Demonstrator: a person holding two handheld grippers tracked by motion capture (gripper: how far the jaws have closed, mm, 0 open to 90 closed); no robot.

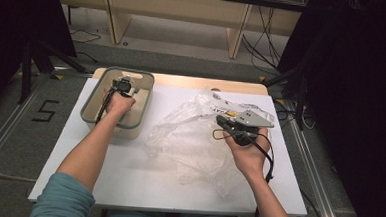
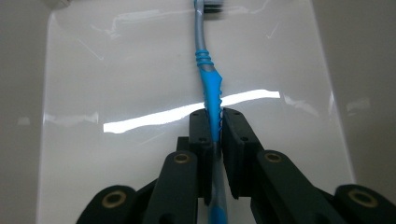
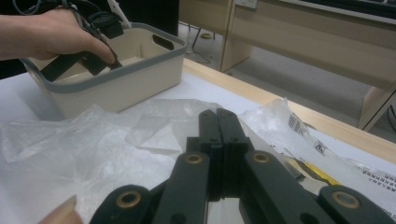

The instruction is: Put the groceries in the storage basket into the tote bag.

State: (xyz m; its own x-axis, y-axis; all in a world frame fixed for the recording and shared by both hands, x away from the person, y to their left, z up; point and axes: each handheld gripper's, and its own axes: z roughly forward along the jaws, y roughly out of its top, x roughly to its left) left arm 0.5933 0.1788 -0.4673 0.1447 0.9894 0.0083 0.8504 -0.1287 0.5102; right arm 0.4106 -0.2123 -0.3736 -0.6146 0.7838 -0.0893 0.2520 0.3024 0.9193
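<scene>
The left gripper (image 2: 214,122) is down inside the grey-rimmed beige bin (image 1: 91,114) at the table's (image 1: 127,185) left, its jaws clamped on the handle of a blue and grey toothbrush (image 2: 211,84) that lies along the bin's glossy white floor with its bristle head at the far end. The right gripper (image 3: 217,116) has its jaws pressed together on nothing, held over the crumpled clear plastic bag (image 1: 189,138) spread across the middle of the table, well apart from the bin

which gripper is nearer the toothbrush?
Left. The left gripper is shut on the toothbrush inside the bin; the right gripper is over the plastic bag, well away.
</scene>
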